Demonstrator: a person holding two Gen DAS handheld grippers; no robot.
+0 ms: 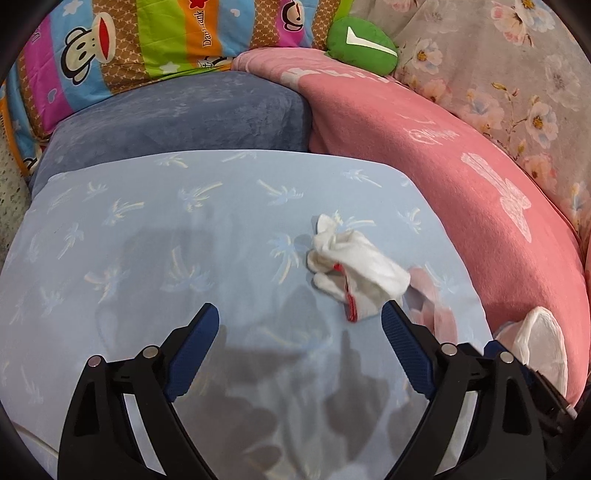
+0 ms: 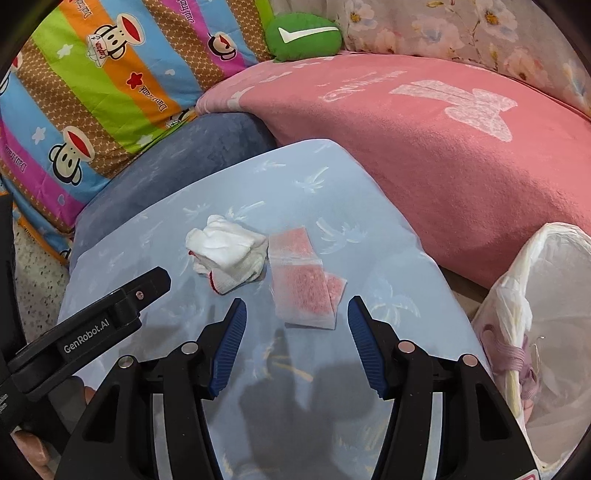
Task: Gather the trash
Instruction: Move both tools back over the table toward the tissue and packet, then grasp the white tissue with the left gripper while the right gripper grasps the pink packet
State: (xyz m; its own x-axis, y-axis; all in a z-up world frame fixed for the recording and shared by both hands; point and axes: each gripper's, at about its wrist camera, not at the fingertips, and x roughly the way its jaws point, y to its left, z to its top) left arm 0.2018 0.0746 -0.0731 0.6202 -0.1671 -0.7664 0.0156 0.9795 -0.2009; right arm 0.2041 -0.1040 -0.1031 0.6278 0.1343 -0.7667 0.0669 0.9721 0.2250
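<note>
A crumpled white glove with red trim (image 1: 354,269) (image 2: 227,251) lies on the light blue pillow (image 1: 147,258) (image 2: 369,229). Beside it, to its right, lies a pink-and-white flat packet (image 2: 301,284), blurred in the left wrist view (image 1: 430,295). My left gripper (image 1: 300,315) is open, low over the pillow, with the glove just beyond its right fingertip. My right gripper (image 2: 296,308) is open too, its tips on either side of the packet's near edge without pressing it. A white trash bag (image 2: 546,314) (image 1: 535,339) stands open at the right.
A pink blanket (image 2: 443,155) (image 1: 406,140) lies behind and right of the pillow, a dark blue cushion (image 1: 184,114) (image 2: 177,158) behind it. A striped monkey-print quilt (image 1: 129,48) (image 2: 92,92), a green plush (image 1: 362,44) (image 2: 303,35) and floral bedding (image 1: 517,74) lie further back.
</note>
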